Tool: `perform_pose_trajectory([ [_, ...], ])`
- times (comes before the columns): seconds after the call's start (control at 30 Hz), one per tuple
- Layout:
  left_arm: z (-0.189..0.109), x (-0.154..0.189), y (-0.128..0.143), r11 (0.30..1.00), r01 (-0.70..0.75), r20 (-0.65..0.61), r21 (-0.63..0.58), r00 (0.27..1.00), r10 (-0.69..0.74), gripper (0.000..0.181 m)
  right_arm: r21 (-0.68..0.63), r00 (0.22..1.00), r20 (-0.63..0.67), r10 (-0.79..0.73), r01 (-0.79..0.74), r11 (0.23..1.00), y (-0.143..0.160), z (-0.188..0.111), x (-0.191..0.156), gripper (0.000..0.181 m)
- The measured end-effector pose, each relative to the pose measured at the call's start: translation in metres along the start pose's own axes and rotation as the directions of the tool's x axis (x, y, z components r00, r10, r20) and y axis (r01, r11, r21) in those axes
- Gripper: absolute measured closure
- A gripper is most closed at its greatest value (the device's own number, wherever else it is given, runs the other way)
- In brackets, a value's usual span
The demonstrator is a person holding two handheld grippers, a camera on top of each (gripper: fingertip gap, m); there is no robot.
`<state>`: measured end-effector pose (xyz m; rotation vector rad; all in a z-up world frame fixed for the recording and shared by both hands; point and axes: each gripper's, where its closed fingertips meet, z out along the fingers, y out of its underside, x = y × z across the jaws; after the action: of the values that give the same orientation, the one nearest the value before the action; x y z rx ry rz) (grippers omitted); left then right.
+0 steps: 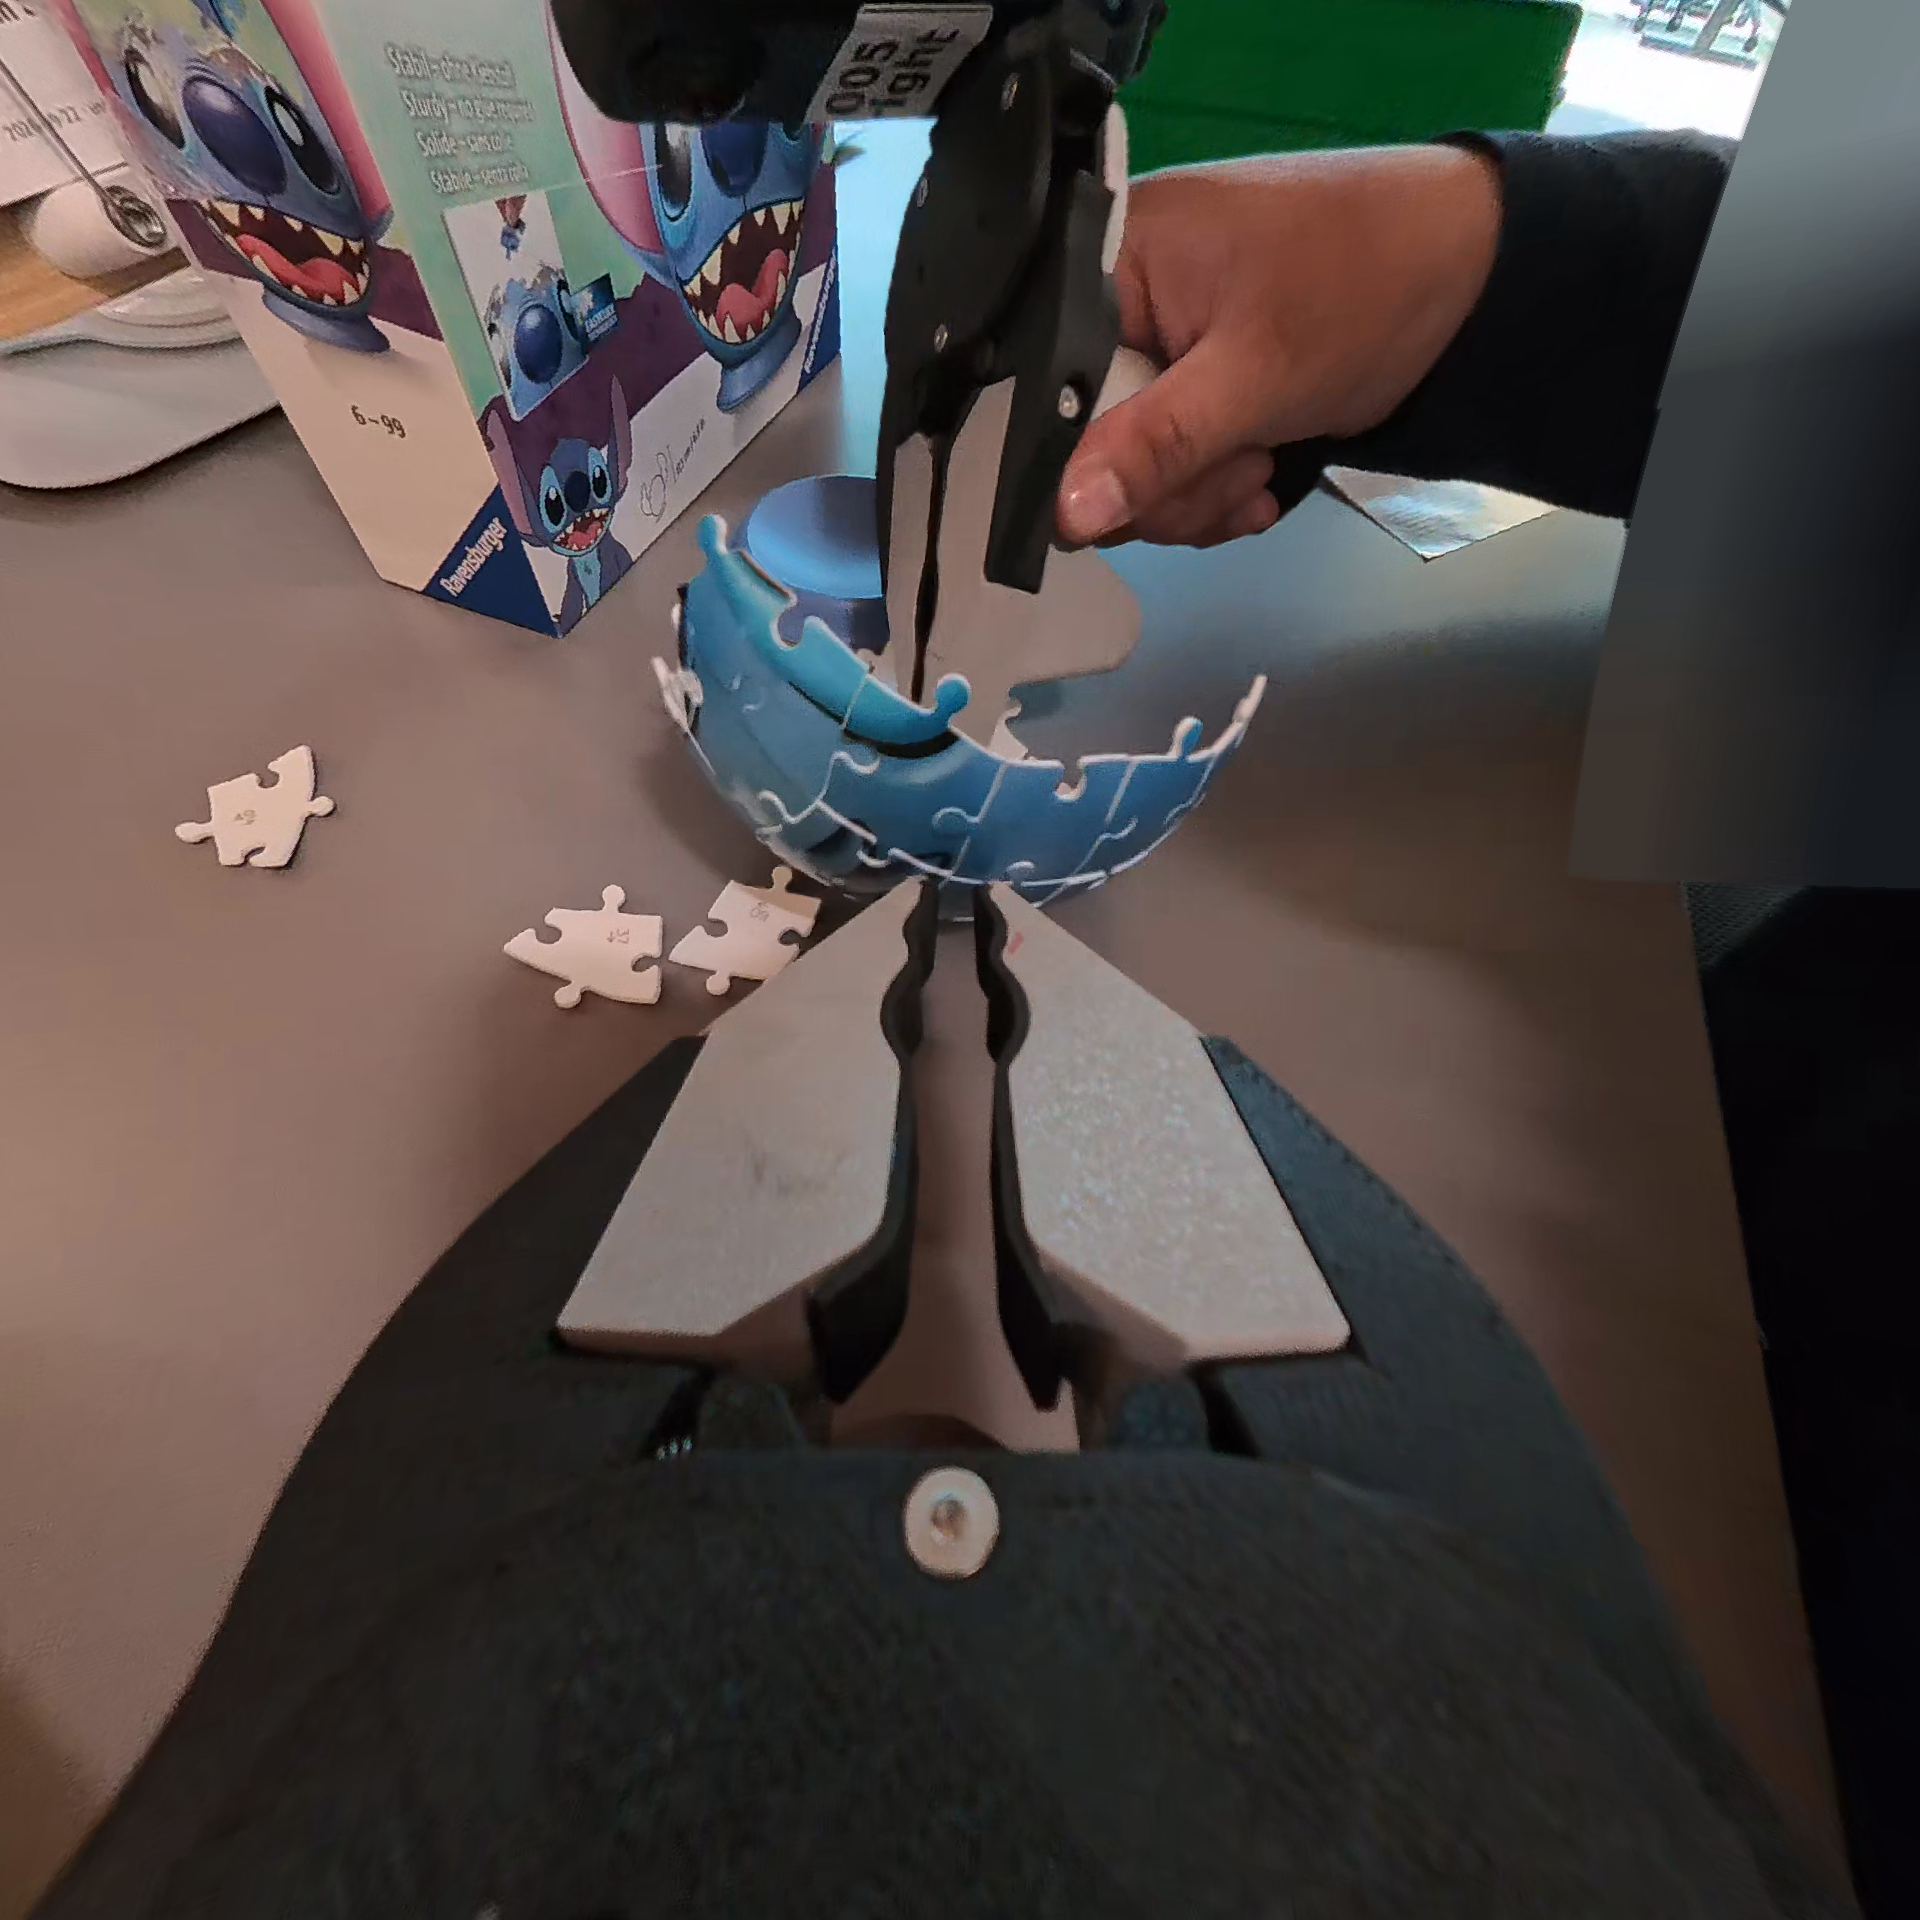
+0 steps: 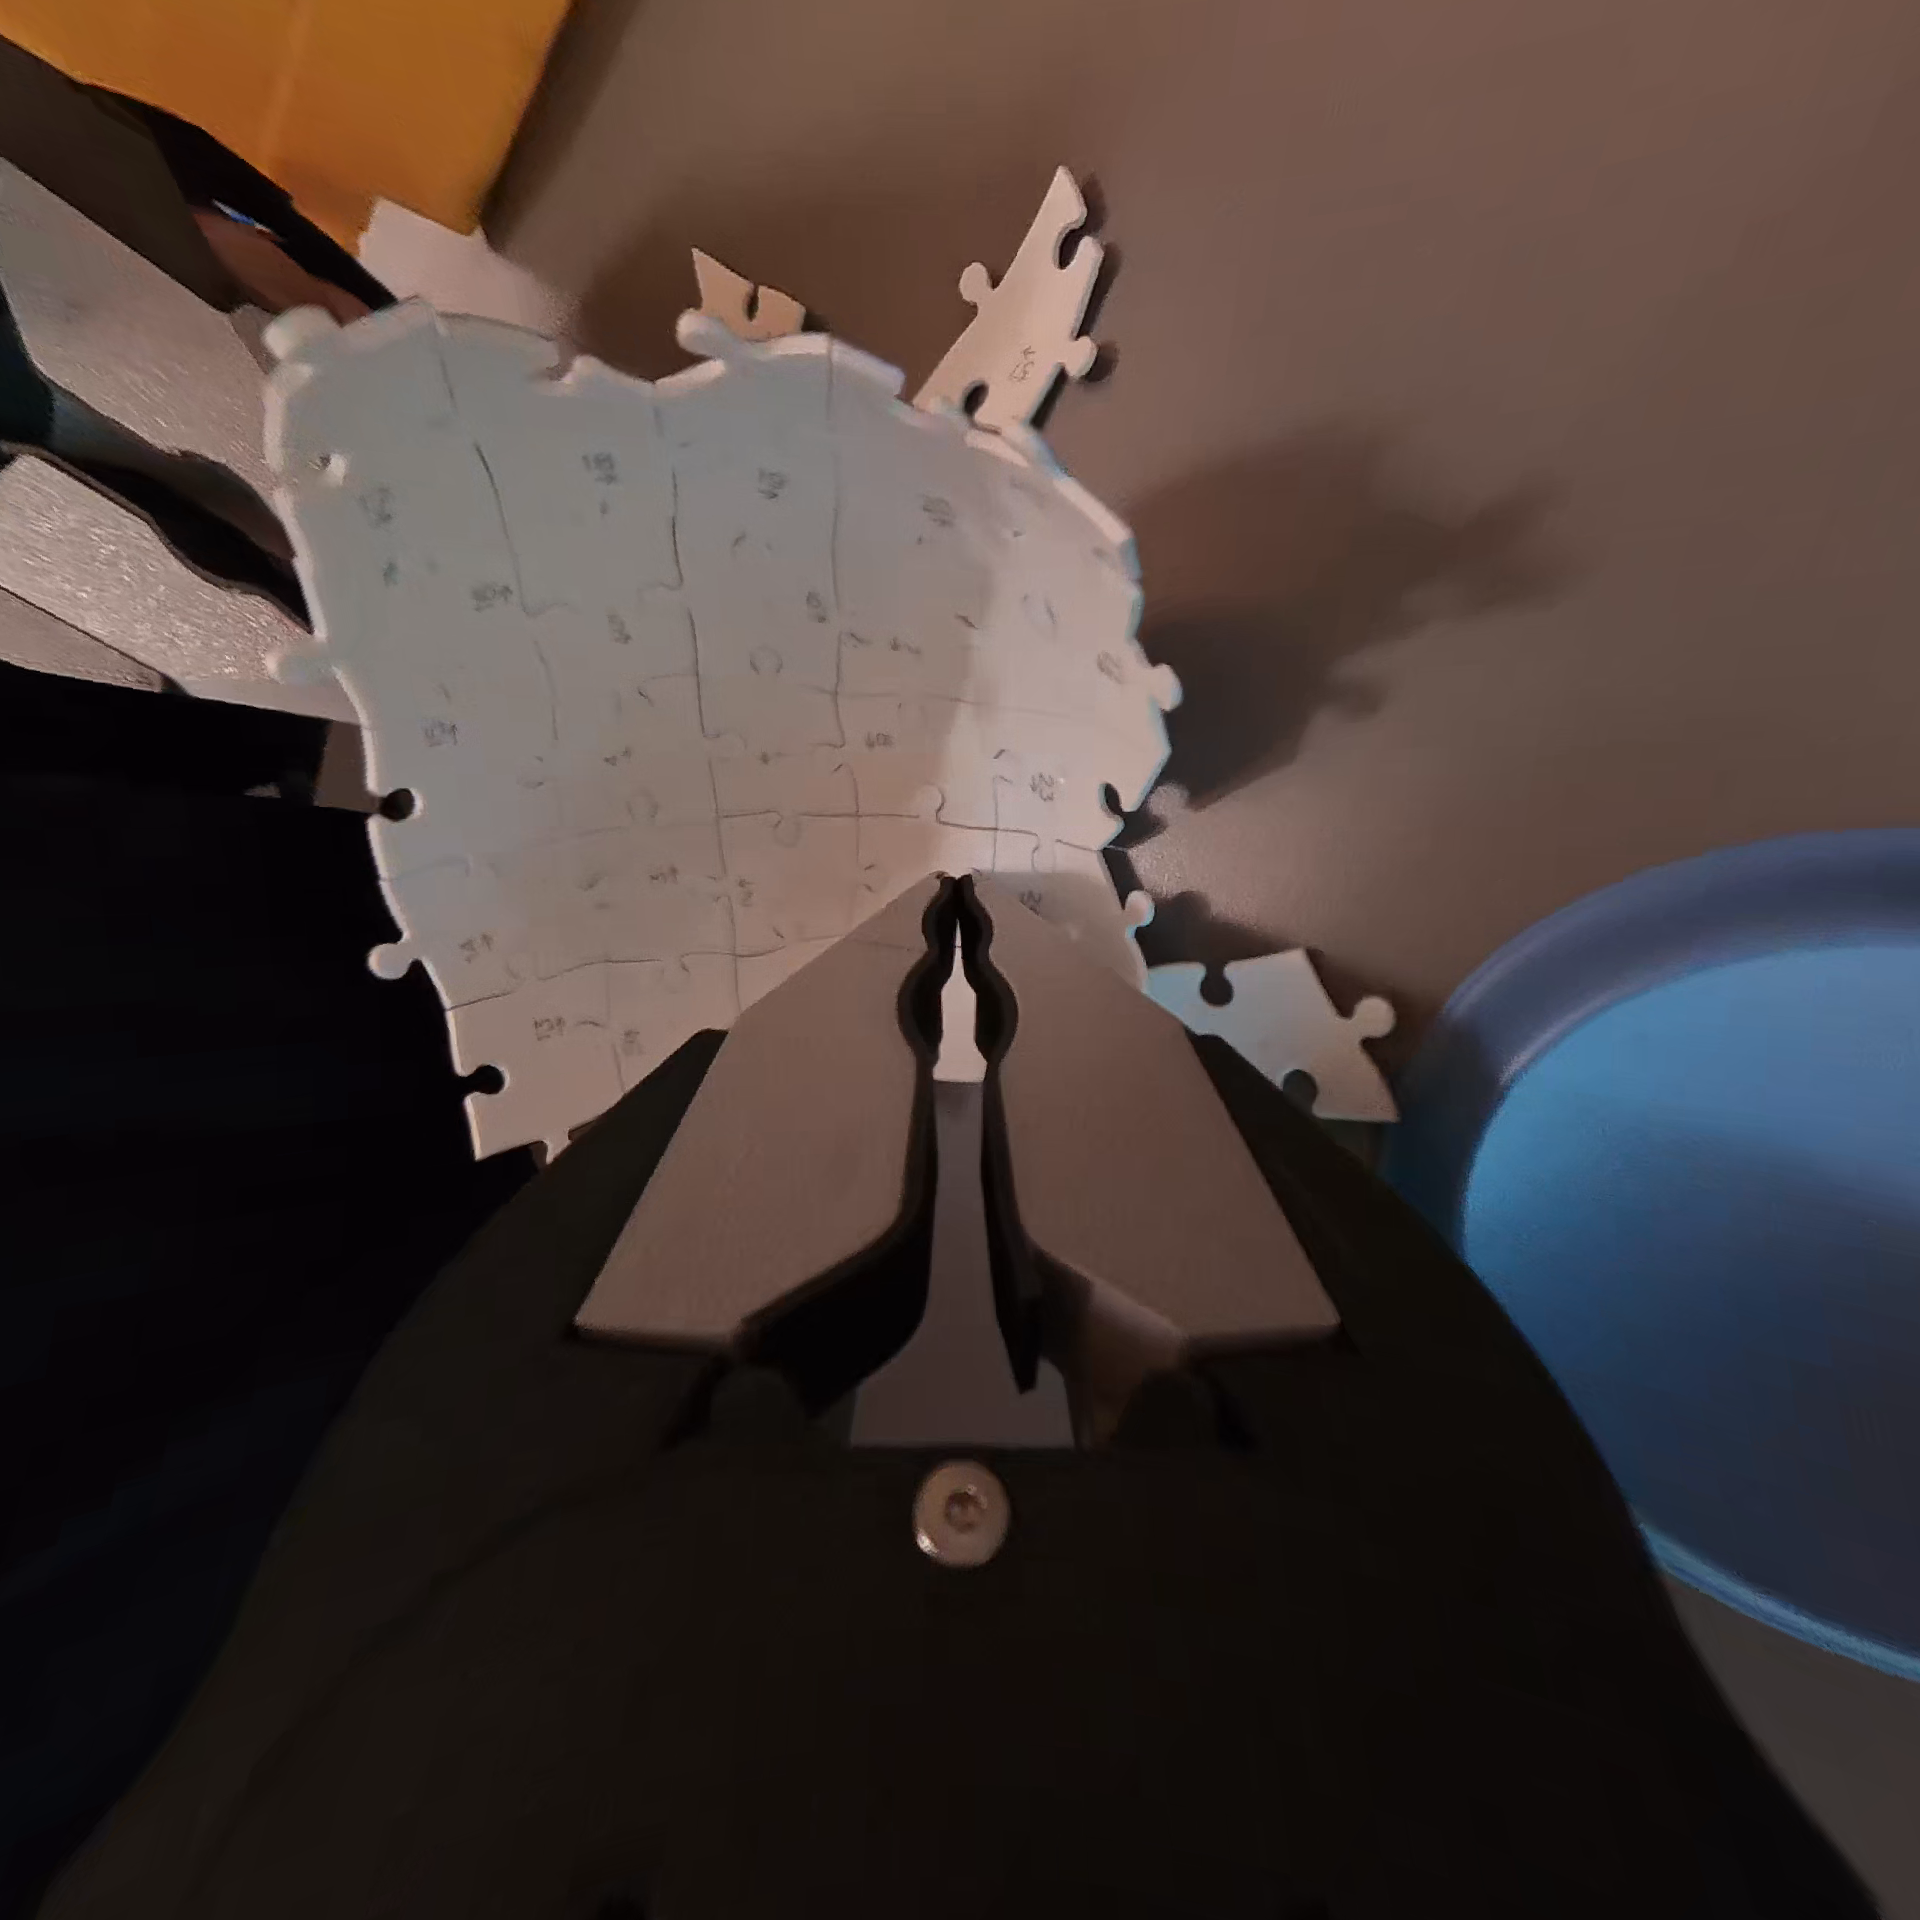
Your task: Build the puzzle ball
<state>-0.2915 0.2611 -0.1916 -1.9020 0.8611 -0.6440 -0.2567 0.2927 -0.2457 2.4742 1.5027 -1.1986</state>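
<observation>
Only leftward: box (image 1: 540,312), loose pieces (image 1: 255,808).

The half-built blue puzzle ball (image 1: 997,800), a curved shell of interlocked plastic pieces, sits tilted on the grey worktop (image 1: 312,1143), its open side up and its edge jagged with tabs. Its inside (image 2: 675,675) is white, each piece bearing small dark marks. Just behind it stands a round blue plastic stand (image 1: 810,561). Three loose white puzzle pieces lie face down nearby: one alone (image 1: 255,808) to the left, two (image 1: 592,943) (image 1: 746,927) side by side closer in.
</observation>
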Motion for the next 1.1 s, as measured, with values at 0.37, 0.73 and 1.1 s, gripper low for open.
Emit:
perform_pose_trajectory([
  [0.37,0.002,0.003,-0.003,1.000,-0.026,0.009,0.007,1.000,0.026,0.175,0.047,1.000,-0.005,0.004,-0.004,0.999,-0.004,-0.010,-0.001,0.181],
  [0.73,0.002,0.006,-0.007,0.999,-0.043,0.006,0.017,0.999,0.043,0.176,0.040,0.992,-0.125,-0.002,0.007,0.999,0.003,-0.037,0.008,0.181],
  [1.1,0.005,0.010,-0.015,0.998,-0.062,0.003,0.027,0.998,0.062,0.175,0.007,0.997,-0.065,0.047,-0.047,0.999,0.021,-0.023,0.015,0.181],
])
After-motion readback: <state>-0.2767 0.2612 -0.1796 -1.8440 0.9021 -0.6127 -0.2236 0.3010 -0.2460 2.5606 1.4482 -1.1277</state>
